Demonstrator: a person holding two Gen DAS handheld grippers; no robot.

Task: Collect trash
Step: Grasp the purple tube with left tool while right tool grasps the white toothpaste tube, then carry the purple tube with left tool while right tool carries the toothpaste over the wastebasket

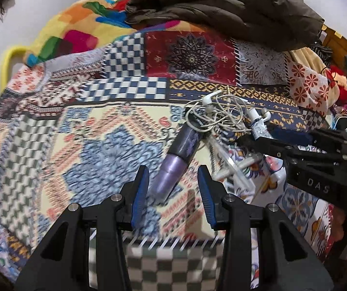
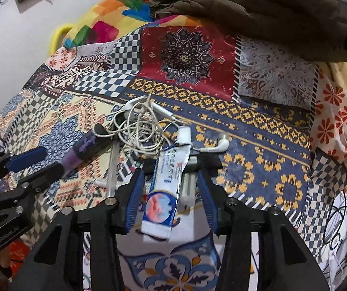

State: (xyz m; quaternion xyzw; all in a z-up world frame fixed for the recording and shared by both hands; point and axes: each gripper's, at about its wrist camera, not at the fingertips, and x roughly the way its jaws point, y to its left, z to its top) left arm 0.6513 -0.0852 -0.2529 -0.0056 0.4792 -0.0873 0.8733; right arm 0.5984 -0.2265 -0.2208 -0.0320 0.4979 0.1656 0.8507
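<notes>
A purple spray bottle [image 1: 177,161] lies on the patterned bedspread, its lower end between the fingers of my open left gripper [image 1: 173,177]; it also shows in the right wrist view [image 2: 83,150]. A white squeezed tube [image 2: 165,184] lies between the fingers of my open right gripper [image 2: 171,181], which does not clamp it. A tangle of white earphones [image 2: 144,126] lies just beyond both, also in the left wrist view [image 1: 222,114]. A clear plastic stick [image 2: 112,167] and white pieces lie beside the tube. The right gripper shows in the left wrist view [image 1: 253,140].
A brown jacket [image 1: 222,7] is heaped at the far side of the bed. A bright multicolour blanket [image 1: 76,26] lies at the far left. Clothes and cables [image 2: 343,218] pile up at the right edge. A white wall [image 1: 40,4] stands behind.
</notes>
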